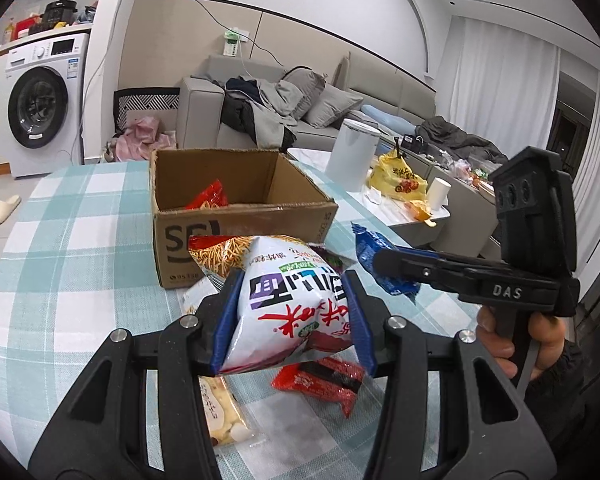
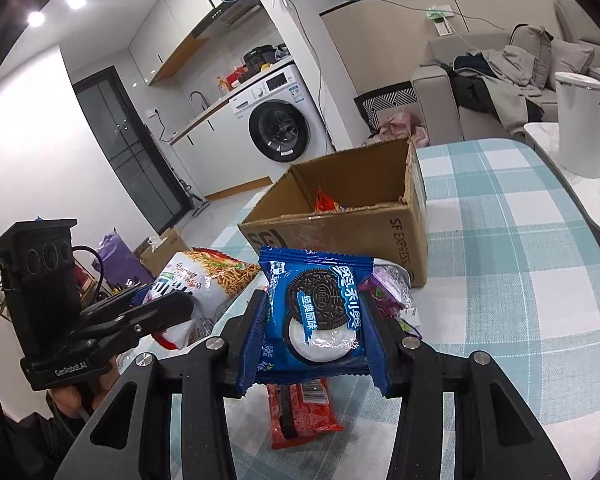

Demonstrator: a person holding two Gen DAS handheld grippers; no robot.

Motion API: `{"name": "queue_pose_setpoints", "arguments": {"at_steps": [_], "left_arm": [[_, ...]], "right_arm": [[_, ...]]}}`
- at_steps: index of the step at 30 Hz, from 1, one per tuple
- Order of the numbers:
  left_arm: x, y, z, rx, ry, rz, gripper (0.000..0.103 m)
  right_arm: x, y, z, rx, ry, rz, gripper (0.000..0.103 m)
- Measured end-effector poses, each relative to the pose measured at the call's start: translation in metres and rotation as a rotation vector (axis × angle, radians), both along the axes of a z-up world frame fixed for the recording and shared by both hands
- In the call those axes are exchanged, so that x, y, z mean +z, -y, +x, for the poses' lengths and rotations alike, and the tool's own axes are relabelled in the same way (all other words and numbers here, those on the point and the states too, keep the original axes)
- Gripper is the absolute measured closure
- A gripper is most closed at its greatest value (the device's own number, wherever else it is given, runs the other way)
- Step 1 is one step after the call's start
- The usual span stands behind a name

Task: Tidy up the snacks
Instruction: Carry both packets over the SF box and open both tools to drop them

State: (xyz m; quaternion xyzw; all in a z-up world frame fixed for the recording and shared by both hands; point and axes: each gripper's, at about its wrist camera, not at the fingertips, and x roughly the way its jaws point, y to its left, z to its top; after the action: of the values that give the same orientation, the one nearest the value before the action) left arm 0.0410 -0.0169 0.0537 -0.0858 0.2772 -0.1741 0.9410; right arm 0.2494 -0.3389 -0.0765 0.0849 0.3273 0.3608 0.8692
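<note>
Gripping a puffy white noodle-snack bag (image 1: 288,312), the left tool (image 1: 290,320) holds it clear above the checked bench (image 1: 80,280). The right tool (image 2: 314,316) is clamped on a blue Oreo packet (image 2: 316,312). Just beyond both sits the open cardboard box (image 2: 340,232), a red packet (image 1: 210,198) inside.

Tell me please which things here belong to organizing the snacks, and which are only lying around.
Part of the job:
- cardboard box
- noodle snack bag in left gripper
- blue cookie pack in right gripper
- red snack pack on the table
- pale snack pack on the table

Just lying about:
- washing machine
- sofa with clothes
- white canister
- yellow bag
</note>
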Motion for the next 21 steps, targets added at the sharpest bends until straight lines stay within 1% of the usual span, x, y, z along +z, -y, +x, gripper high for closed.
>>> {"name": "queue_pose_setpoints", "arguments": {"at_steps": [12, 17, 21], "left_arm": [[0.026, -0.014, 0.019, 0.062, 0.048, 0.010, 0.057], [0.030, -0.021, 0.030, 0.093, 0.050, 0.009, 0.057], [0.032, -0.025, 0.040, 0.115, 0.048, 0.025, 0.057]], "right_arm": [[0.019, -0.020, 0.005, 0.003, 0.044, 0.005, 0.058], [0.026, -0.026, 0.010, -0.011, 0.045, 0.010, 0.058], [0.029, -0.029, 0.018, -0.016, 0.037, 0.020, 0.058]]}}
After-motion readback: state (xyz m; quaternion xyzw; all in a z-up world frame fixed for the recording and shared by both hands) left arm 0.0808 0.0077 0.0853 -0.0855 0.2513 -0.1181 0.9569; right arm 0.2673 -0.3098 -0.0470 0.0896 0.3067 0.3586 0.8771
